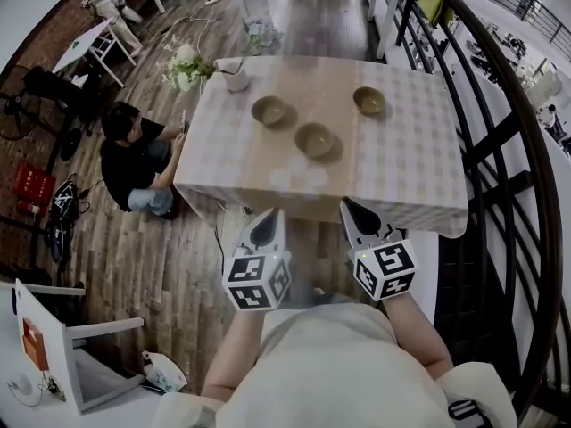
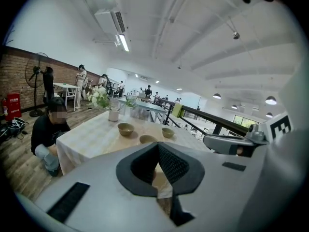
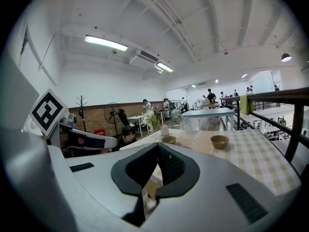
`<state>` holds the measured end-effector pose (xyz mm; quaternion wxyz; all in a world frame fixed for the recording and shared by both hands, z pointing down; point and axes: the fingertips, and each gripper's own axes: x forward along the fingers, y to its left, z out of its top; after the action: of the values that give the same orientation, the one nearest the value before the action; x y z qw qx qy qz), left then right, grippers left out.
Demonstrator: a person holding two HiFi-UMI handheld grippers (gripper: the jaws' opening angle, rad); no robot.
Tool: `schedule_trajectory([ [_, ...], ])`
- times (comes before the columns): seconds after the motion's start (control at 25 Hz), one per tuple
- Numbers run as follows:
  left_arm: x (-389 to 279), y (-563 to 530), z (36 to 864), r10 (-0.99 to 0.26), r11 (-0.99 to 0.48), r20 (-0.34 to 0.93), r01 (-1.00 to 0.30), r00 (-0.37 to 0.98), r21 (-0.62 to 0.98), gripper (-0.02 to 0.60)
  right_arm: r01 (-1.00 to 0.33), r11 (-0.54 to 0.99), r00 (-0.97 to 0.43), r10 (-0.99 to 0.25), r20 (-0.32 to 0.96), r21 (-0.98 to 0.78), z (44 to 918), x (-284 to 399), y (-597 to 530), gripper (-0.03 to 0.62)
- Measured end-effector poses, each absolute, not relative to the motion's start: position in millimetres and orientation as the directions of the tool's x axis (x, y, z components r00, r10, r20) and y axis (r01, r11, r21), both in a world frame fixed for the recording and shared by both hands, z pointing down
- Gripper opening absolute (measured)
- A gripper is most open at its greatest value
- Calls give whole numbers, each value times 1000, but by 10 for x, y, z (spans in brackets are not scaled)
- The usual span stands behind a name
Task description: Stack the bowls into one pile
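Head view is showing both tools hanging short of the table's (image 1: 406, 172) near edge, side by side and a little apart. The left gripper (image 1: 275, 216) is pointing toward 12 o'clock with its jaws pressed together and nothing between them. The right gripper (image 1: 348, 205) is pointing much the same way, its jaws likewise closed on nothing. In the left gripper view the dark pads (image 2: 174, 166) are meeting at their tips, and in the right gripper view the pads (image 3: 170, 166) are doing the same.

Three bowls are sitting on the checked cloth, each apart from the others and none stacked. The middle bowl (image 1: 313, 138) is resting nearest, at about 12 o'clock from the gap between the two grippers and well apart from both. The left bowl (image 1: 268, 111) is sitting a little farther back, at about 12 o'clock from the left gripper. The right bowl (image 1: 368, 101) is sitting farthest, at about 1 o'clock from the right gripper. All three are standing upright, mouths up.

Beyond the left bowl, at its 11 o'clock, a white vase (image 1: 235, 77) with flowers (image 1: 183, 65) is standing near the table's far left corner. A person (image 1: 134, 154) is crouching on the wooden floor at the table's 9 o'clock side, and a dark railing (image 1: 504, 123) is curving along its 3 o'clock side.
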<state>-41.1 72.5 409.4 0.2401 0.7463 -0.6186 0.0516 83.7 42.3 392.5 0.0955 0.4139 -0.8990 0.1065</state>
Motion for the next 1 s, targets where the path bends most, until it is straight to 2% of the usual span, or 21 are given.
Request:
schedule_trajectory([
  [1.0, -1012, -760, 4592, -846, -160, 451, -943, 283, 290, 2, -837, 543, -524, -756, 393, -72, 4468, 498, -1135, 0],
])
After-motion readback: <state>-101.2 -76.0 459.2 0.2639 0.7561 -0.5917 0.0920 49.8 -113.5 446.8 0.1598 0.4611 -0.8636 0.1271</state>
